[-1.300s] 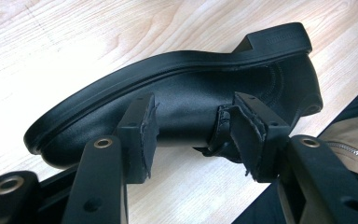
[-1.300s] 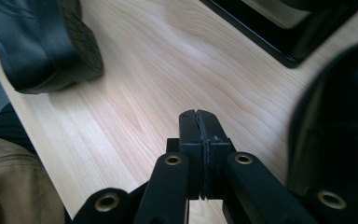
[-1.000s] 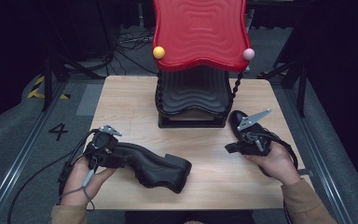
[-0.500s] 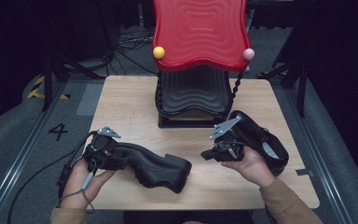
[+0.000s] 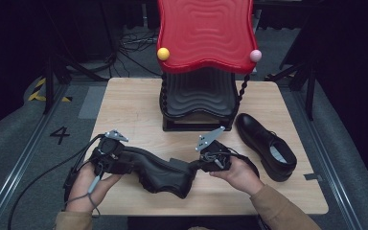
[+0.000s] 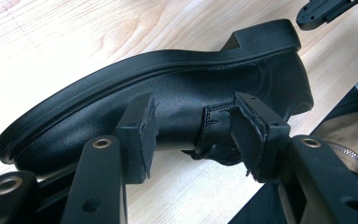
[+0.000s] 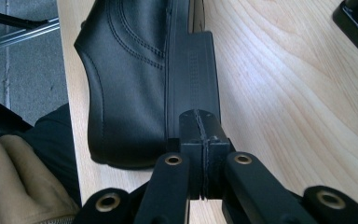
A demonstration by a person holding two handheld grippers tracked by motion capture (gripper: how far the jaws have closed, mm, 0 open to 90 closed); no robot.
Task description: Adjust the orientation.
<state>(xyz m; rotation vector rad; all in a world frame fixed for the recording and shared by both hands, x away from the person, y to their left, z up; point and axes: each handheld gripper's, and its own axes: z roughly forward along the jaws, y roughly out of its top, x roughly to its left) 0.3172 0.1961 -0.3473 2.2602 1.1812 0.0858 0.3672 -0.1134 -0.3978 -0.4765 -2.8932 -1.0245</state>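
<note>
- Where the tabletop (image 5: 124,108) meets its near edge, a black shoe (image 5: 158,170) lies tipped on its side between the two hands, sole turned toward the far side, toe to the left and heel to the right.
- Left tongs (image 5: 109,154) sit at the toe end — in the left gripper view the jaws stand apart, one pad (image 6: 140,135) against the smooth upper, the other at the laced flap; the shoe (image 6: 168,98) sits between them, but I cannot tell whether they press on it.
- Right tongs (image 5: 210,160) are at the heel end — in the right gripper view the two jaws are pressed together with nothing between them, their tips against the heel block of the shoe (image 7: 135,79).
- The person's left hand (image 5: 88,184) and right hand (image 5: 242,175) come in from the near edge, tan sleeves showing.
- Farther right, a second black shoe (image 5: 266,143) stands upright on its sole, well apart from the first, toe pointing away.
- Beyond both, at the middle of the tabletop, stands a black ribbed rack (image 5: 196,103).
- Above it hangs a red wavy tray (image 5: 206,33) on twisted posts, with a yellow ball (image 5: 163,53) at its left corner and a pink ball (image 5: 255,55) at its right.
</note>
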